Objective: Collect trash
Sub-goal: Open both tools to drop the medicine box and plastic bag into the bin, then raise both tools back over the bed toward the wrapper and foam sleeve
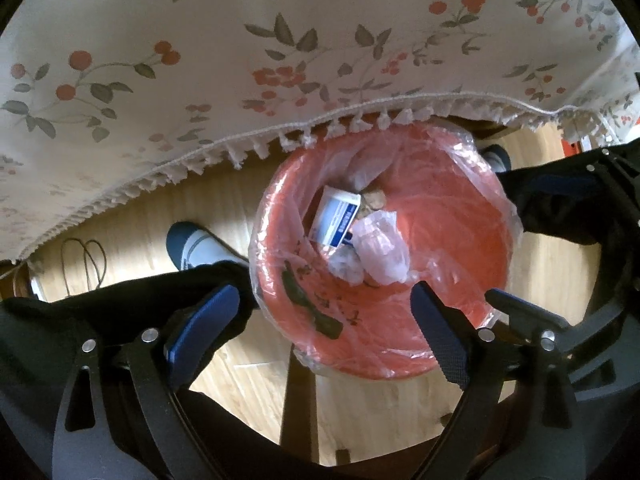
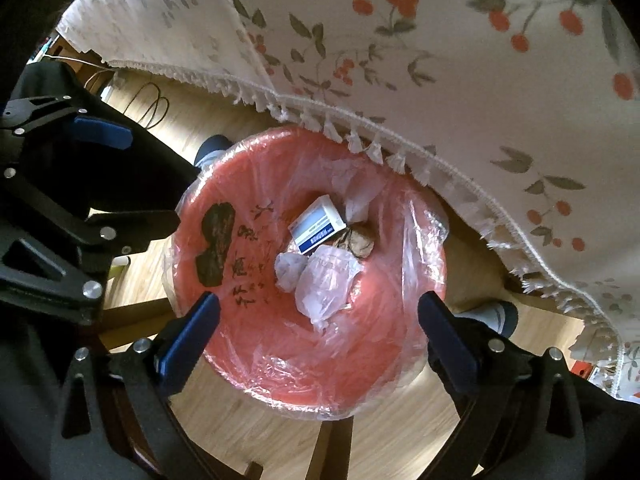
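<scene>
Left wrist view looks straight down into a red bin (image 1: 460, 240) lined with a clear plastic bag (image 1: 496, 184), standing on a wooden floor (image 1: 152, 220) just below the fringed edge of a flowered tablecloth (image 1: 200, 60). The left gripper (image 1: 324, 320) hangs over the bin's near rim with its jaws spread wide and nothing between them. At the bottom of the bin lie the trash pieces — a white and blue box (image 1: 338, 220), a crumpled clear wrapper (image 1: 382, 248) and a brownish lump (image 1: 374, 200), all touching. A socked foot (image 1: 196, 244) rests on the floor left of the bin.

Right wrist view shows the right gripper (image 2: 318, 316) also wide open and empty above the bin — the box sits beside the wrapper in the middle.
</scene>
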The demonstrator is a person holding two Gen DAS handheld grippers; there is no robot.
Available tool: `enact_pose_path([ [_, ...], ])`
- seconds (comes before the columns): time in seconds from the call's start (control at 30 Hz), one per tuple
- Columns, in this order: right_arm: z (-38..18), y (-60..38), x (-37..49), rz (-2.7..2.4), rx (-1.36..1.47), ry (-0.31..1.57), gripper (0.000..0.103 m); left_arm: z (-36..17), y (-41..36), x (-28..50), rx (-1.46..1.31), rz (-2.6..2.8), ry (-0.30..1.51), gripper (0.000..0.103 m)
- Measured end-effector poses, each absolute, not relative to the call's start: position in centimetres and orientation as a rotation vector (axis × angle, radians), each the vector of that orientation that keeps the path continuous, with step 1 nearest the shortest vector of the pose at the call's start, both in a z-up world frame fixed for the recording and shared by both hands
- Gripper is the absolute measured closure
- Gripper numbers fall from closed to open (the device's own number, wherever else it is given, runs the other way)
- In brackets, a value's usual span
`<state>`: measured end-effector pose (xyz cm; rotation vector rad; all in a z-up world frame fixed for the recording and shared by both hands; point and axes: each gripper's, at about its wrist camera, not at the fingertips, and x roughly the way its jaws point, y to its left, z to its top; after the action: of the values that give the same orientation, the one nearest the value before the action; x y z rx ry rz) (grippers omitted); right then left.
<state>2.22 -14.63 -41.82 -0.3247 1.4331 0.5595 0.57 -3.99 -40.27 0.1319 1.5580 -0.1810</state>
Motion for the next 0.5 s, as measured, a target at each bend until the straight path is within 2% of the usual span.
enact_pose_path([
  [0.2, -40.1, -14.7, 2.1, 0.543, -0.331, 1.389, 0.005, -39.1, -3.8, 0.5, 0.130, -0.169, 1.524, 0.008],
  [0.5, -36.6, -15.0, 1.8, 0.505, -0.317, 1.303, 0.005, -35.8, -3.7, 0.4, 0.189, -0.127, 1.426, 0.008],
])
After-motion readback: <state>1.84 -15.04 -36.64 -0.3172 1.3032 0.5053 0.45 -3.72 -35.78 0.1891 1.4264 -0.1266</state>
